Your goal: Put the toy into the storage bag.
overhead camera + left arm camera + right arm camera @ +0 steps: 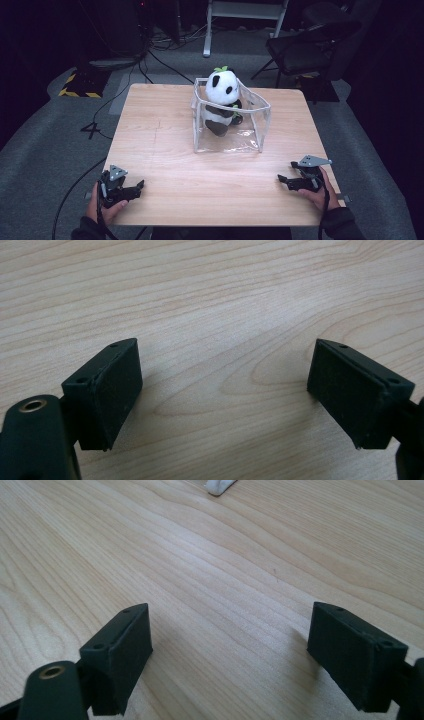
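A black-and-white panda plush with a green leaf on its head sits inside a clear plastic bag trimmed in white, at the far middle of the wooden table. My left gripper rests at the near left corner, held by a hand, well short of the bag. Its jaws stand wide apart over bare wood in the left gripper view. At the near right edge my right gripper points inward, also far from the bag. Nothing lies between its spread jaws.
A white corner of the bag peeks in at the top of the right gripper view. Beyond the table stand a dark folding chair, a white frame leg and cables on the grey floor.
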Demonstrator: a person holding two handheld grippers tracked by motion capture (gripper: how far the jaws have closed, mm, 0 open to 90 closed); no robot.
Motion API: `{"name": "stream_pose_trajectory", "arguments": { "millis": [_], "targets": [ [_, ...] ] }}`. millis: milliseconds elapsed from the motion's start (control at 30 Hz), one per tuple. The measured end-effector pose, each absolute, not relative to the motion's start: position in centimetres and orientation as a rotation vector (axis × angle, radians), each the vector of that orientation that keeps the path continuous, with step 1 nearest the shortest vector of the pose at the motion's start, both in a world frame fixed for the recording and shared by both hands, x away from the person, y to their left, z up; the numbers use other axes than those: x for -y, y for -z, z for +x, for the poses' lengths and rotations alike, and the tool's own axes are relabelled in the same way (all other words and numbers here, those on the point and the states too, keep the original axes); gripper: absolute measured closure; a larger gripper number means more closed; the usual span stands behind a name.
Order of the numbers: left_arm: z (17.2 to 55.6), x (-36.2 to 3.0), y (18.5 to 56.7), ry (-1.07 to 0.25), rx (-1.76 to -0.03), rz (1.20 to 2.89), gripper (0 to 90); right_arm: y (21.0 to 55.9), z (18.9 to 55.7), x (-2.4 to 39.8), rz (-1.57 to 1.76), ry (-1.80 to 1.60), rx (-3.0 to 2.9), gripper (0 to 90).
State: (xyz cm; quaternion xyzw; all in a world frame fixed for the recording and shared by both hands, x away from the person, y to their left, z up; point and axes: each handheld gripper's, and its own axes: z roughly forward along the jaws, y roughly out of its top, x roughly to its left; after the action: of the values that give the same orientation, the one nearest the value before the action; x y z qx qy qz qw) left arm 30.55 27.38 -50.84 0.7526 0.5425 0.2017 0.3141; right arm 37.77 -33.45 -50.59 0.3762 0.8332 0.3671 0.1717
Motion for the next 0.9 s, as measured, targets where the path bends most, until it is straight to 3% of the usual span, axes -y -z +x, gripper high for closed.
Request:
{"name": "stream_pose_trajectory", "arguments": {
  "millis": [900],
  "targets": [
    [30.8,-27.44,50.83,-0.527,-1.423,1.99,14.5,50.59,37.78,33.46,1.067,-1.044,-2.366,17.6]
  ]
}}
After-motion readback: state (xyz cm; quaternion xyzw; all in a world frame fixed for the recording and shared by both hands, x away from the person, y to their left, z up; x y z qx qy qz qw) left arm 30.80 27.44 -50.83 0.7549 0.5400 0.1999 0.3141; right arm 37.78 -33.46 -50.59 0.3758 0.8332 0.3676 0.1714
